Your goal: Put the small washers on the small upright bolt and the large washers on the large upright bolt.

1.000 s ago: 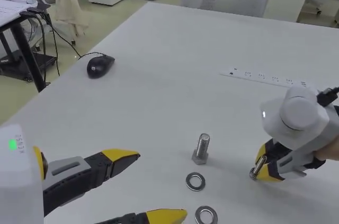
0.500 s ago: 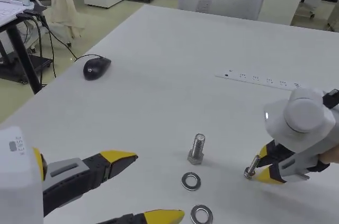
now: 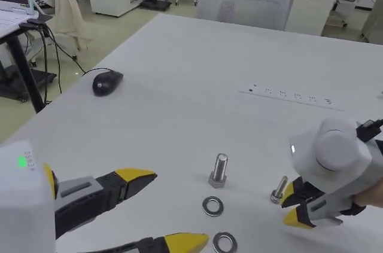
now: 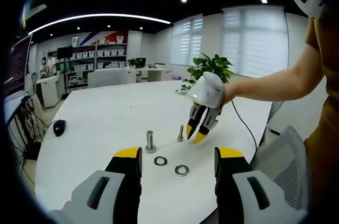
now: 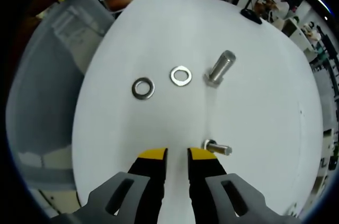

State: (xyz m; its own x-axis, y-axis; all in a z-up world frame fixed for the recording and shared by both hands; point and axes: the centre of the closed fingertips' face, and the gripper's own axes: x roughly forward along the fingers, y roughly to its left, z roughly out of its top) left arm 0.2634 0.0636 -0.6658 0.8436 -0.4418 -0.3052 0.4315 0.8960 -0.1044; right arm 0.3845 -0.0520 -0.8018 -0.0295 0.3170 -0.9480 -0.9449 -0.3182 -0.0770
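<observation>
Over the table (image 3: 179, 73) the left gripper (image 3: 176, 208) hangs wide open and empty, while the right gripper (image 3: 292, 204) has its jaws slightly parted and holds nothing. The large bolt (image 3: 219, 169) and, just beside the right gripper, the small bolt (image 3: 278, 189) both stand upright. Washer loading looks next, which calls for pinching a flat washer (image 3: 212, 206) by its rim.

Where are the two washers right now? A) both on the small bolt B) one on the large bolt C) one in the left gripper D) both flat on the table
D: the near washer and the far washer lie flat on the table, beside the large bolt, not on it.
</observation>
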